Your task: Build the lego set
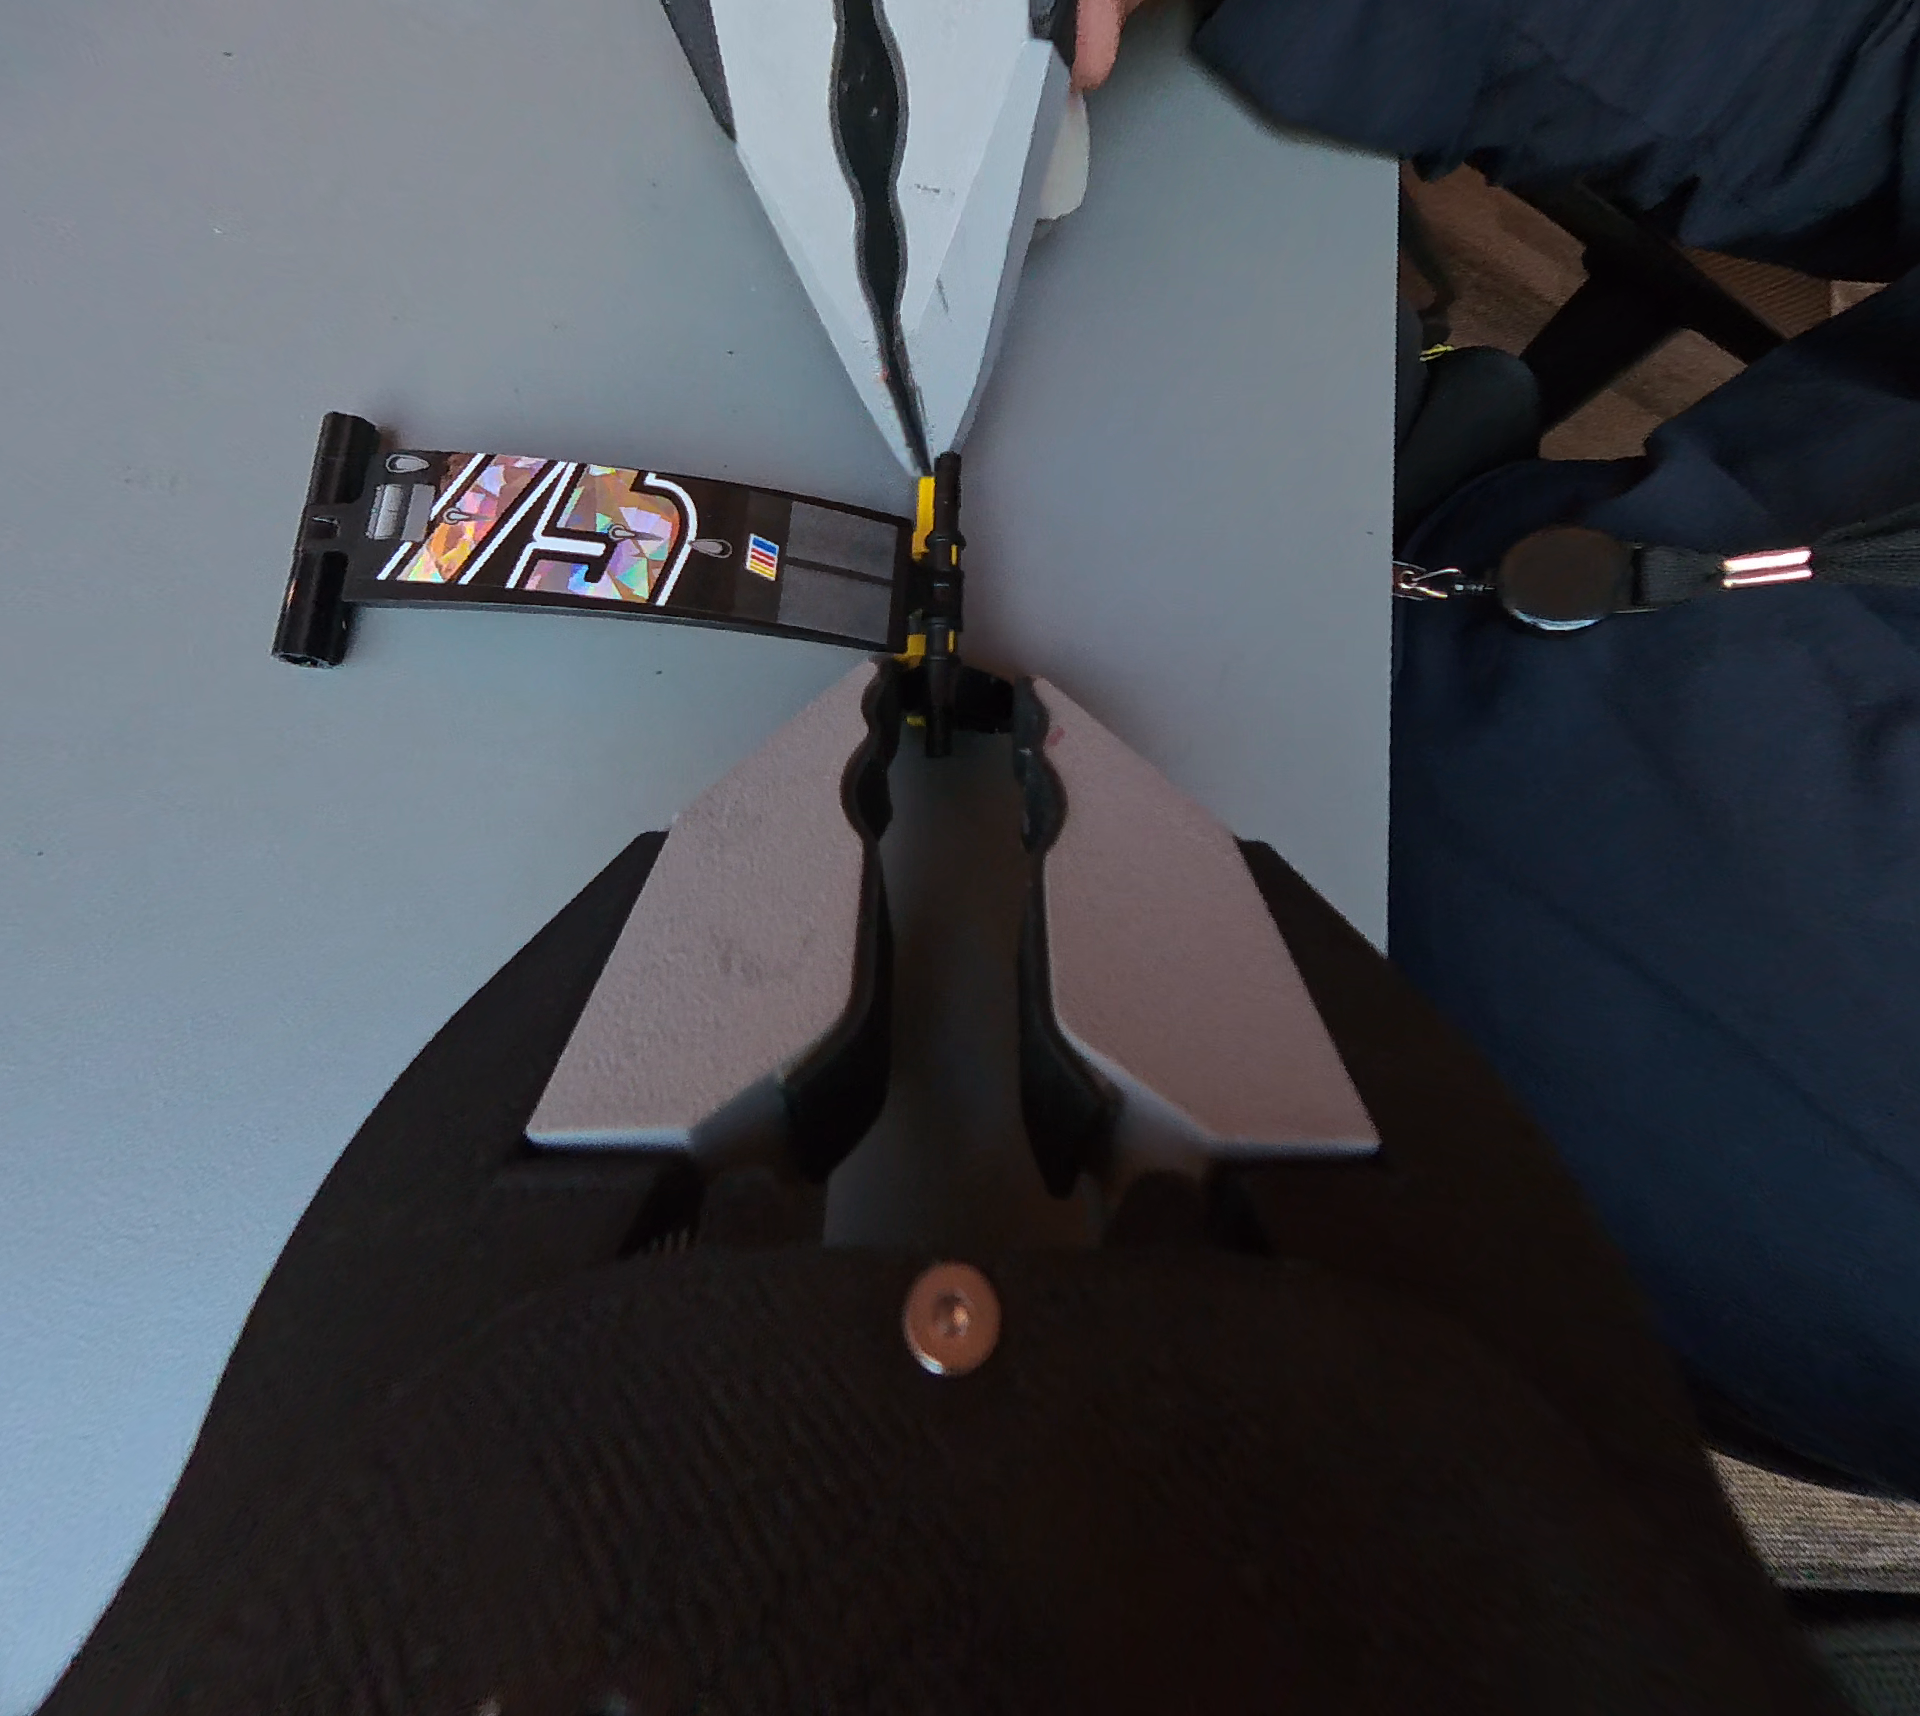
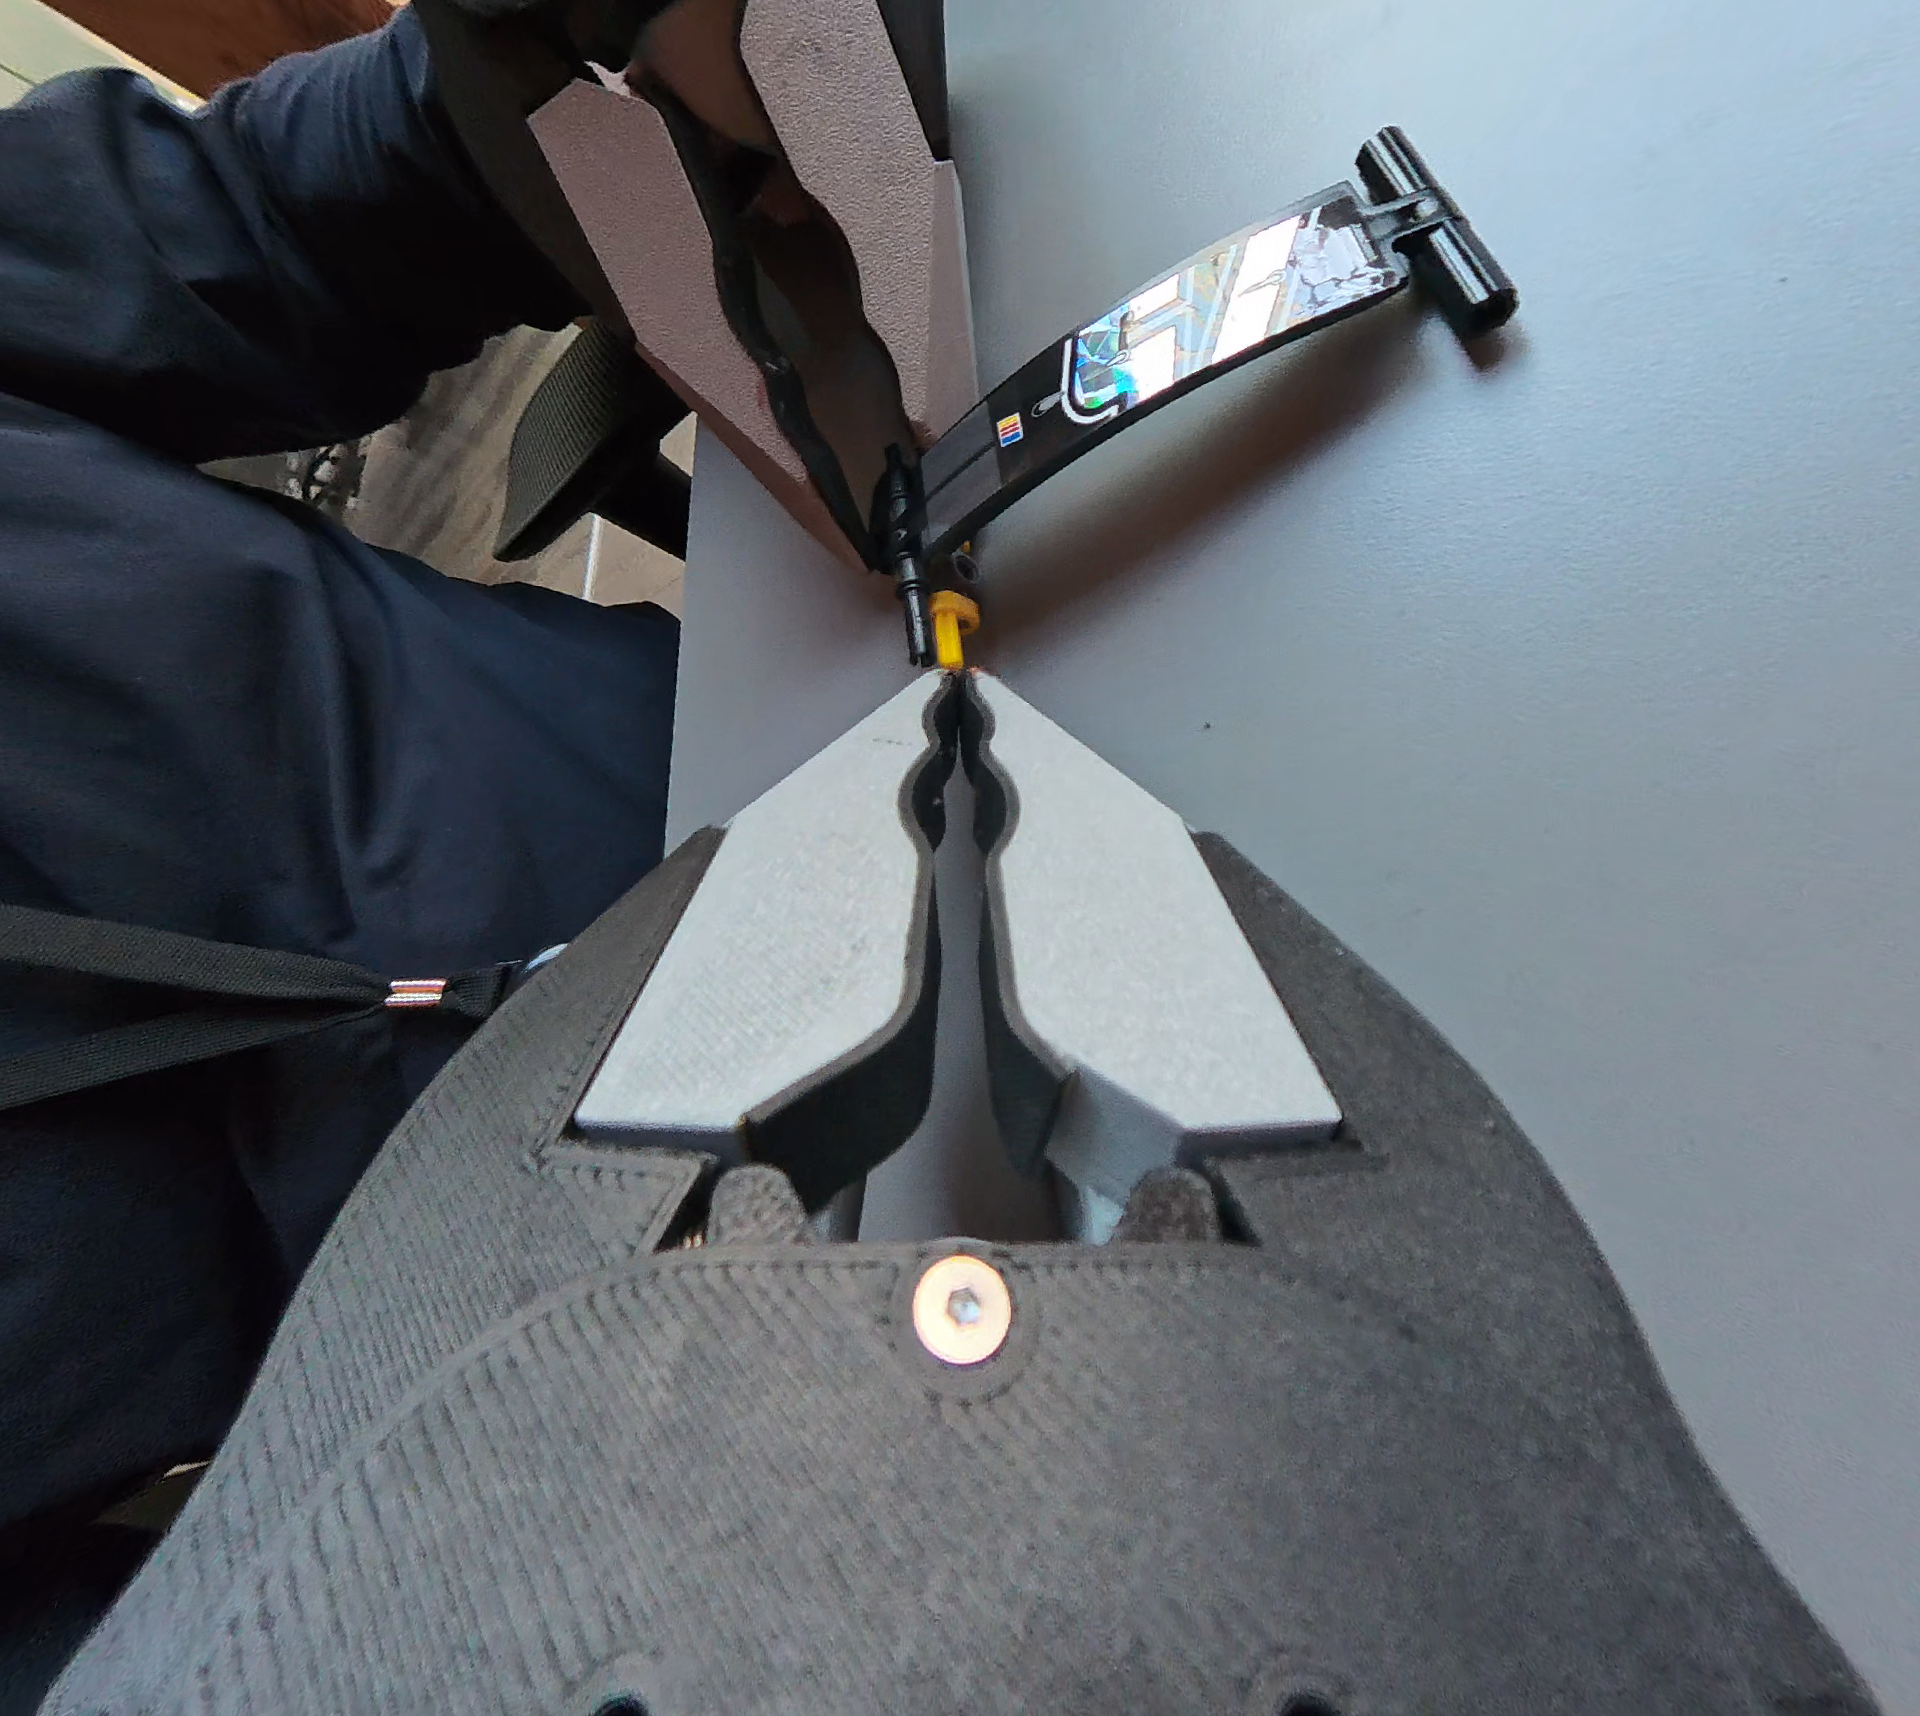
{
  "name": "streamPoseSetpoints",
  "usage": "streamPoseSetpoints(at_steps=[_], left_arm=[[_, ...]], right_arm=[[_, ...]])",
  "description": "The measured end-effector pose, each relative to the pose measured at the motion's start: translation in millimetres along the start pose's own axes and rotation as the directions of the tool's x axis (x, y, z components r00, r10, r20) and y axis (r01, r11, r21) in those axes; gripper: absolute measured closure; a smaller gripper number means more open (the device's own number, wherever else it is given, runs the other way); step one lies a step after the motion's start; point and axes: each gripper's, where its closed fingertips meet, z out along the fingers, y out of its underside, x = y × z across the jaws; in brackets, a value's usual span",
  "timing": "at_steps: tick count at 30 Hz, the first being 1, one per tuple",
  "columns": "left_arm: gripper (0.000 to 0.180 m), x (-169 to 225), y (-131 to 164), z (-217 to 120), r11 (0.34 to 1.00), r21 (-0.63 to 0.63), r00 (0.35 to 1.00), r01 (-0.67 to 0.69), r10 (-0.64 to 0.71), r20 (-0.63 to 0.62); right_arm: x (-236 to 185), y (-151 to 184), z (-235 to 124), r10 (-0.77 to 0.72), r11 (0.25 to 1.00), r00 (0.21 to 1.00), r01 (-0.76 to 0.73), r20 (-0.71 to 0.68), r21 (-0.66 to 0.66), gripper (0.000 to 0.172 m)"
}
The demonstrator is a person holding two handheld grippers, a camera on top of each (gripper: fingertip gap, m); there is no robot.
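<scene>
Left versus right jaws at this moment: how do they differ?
The left gripper has its jaws apart, while the right gripper has its jaws closed together. The left grips the connector end of the black panel. The right only meets the yellow pin at its tips, and I cannot tell whether it pinches the pin. Both point at the same end of the panel from opposite sides, above the grey table.

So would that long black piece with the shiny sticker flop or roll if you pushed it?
Probably neither. The piece looks like hard plastic and keeps its curve, so likely stiff. Its crossbar should stop any rolling. It looks thin, so probably light and slides easily on the smooth table.
</scene>
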Motion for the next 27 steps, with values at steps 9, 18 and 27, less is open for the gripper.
streamPoseSetpoints(at_steps=[9, 18, 27], left_arm=[[0.162, 0, 0, 0, 1.000, 0.002, 1.000, 0.015, -0.014, -0.013], [0.161, 2, -8, -9, 0.973, 0.038, 0.951, 0.226, -0.212, -0.226], [0.161, 12, -16, -12, 0.968, 0.073, 0.930, 0.241, -0.208, -0.303]], right_arm=[[-2, -2, -1, -0.047, 0.999, 0.999, 0.048, -0.019, 0.016, 0.172], [-7, -3, -3, -0.378, 0.921, 0.886, 0.390, -0.269, -0.008, 0.163], [-15, -15, -8, -0.273, 0.949, 0.949, 0.293, -0.157, 0.115, 0.172]])
